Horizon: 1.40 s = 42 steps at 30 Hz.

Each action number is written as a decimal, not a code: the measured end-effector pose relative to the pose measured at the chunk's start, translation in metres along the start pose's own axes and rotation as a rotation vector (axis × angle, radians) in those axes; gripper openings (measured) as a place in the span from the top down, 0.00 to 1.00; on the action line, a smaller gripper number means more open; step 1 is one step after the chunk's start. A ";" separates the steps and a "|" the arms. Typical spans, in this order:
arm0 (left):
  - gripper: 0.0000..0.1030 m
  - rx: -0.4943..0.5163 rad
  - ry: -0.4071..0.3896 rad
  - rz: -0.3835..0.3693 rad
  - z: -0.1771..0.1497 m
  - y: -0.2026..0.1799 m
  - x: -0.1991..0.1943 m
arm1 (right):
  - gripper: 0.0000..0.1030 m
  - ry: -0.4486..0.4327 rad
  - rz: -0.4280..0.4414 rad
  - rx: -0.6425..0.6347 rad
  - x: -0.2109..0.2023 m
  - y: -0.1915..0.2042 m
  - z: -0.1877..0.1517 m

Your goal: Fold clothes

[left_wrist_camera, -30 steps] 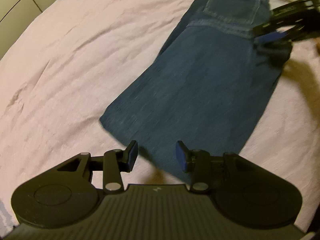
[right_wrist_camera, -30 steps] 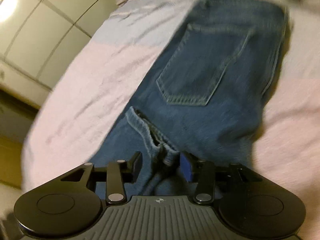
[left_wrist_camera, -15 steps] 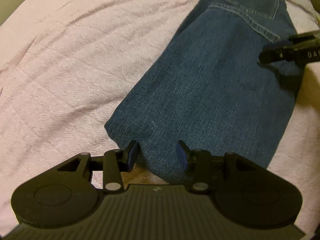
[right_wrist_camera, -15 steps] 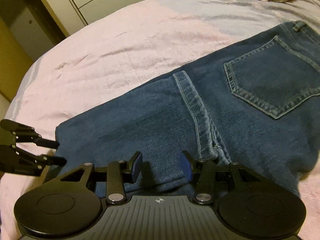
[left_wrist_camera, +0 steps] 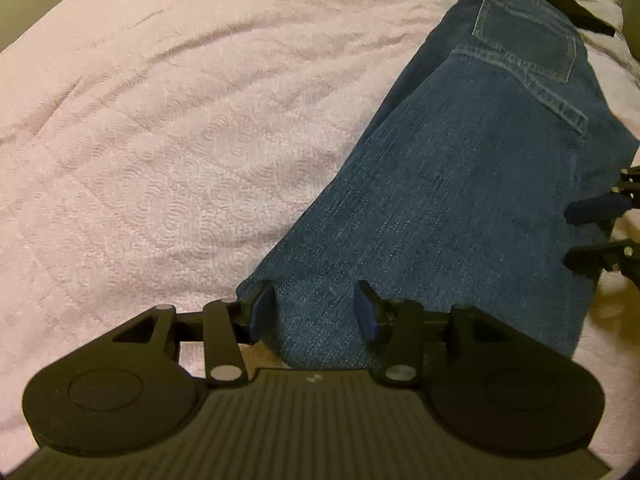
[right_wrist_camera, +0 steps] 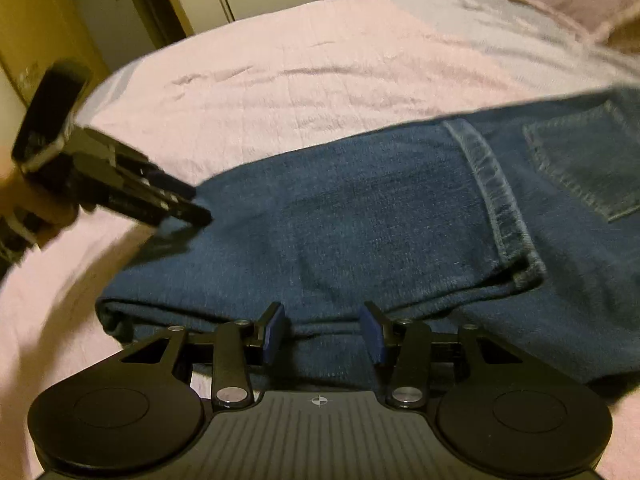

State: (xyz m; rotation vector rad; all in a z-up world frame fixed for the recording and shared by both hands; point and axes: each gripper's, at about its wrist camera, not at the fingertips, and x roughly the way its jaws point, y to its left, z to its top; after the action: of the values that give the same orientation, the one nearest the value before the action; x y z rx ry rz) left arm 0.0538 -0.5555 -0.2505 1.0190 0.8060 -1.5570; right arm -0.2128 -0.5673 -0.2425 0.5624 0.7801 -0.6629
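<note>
A: Hovering over the folded end of the jeans [left_wrist_camera: 460, 208], the left gripper [left_wrist_camera: 316, 310] has its blue pads apart, and they have just been widening a little. Denim lies below the gap, but neither pad presses on it, so nothing is gripped.

B: And the right gripper [right_wrist_camera: 322, 330]?

A: Same story: jaws parted, standing over the near edge of the doubled leg, with cloth under the gap and no pinch that I can see. In the left wrist view its tips come in from the right side, just beside the jeans' edge.

B: Where do the jeans lie?

A: Flat on the pink bedspread [left_wrist_camera: 160, 140], legs folded up so the hem [right_wrist_camera: 496, 200] lies just beside the back pocket [left_wrist_camera: 524, 44].

B: What could go wrong from here?

A: I'd judge the main risk is catching only the top layer. The fold is thick denim, and a shallow bite would peel one layer off and open up the fold. The left gripper also sits near the corner, so closing there could drag the stack askew.

B: Anything else?

A: The bedspread is soft and quilted. A deep reach might pinch it along with the jeans and pull it up.
</note>
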 end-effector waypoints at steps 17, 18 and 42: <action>0.52 0.242 -0.056 0.115 -0.077 -0.002 -0.070 | 0.22 -0.024 -0.130 -0.985 0.028 0.169 -0.062; 0.51 0.348 -0.073 0.136 -0.081 -0.010 -0.069 | 0.22 -0.027 -0.138 -0.997 0.029 0.172 -0.063; 0.81 1.150 -0.245 0.141 -0.067 -0.057 -0.026 | 0.18 -0.104 -0.190 -0.844 -0.006 0.158 -0.048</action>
State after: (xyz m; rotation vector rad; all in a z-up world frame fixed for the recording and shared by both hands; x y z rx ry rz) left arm 0.0139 -0.4734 -0.2543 1.5682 -0.4342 -1.9688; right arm -0.1242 -0.4284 -0.2319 -0.3155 0.9341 -0.4696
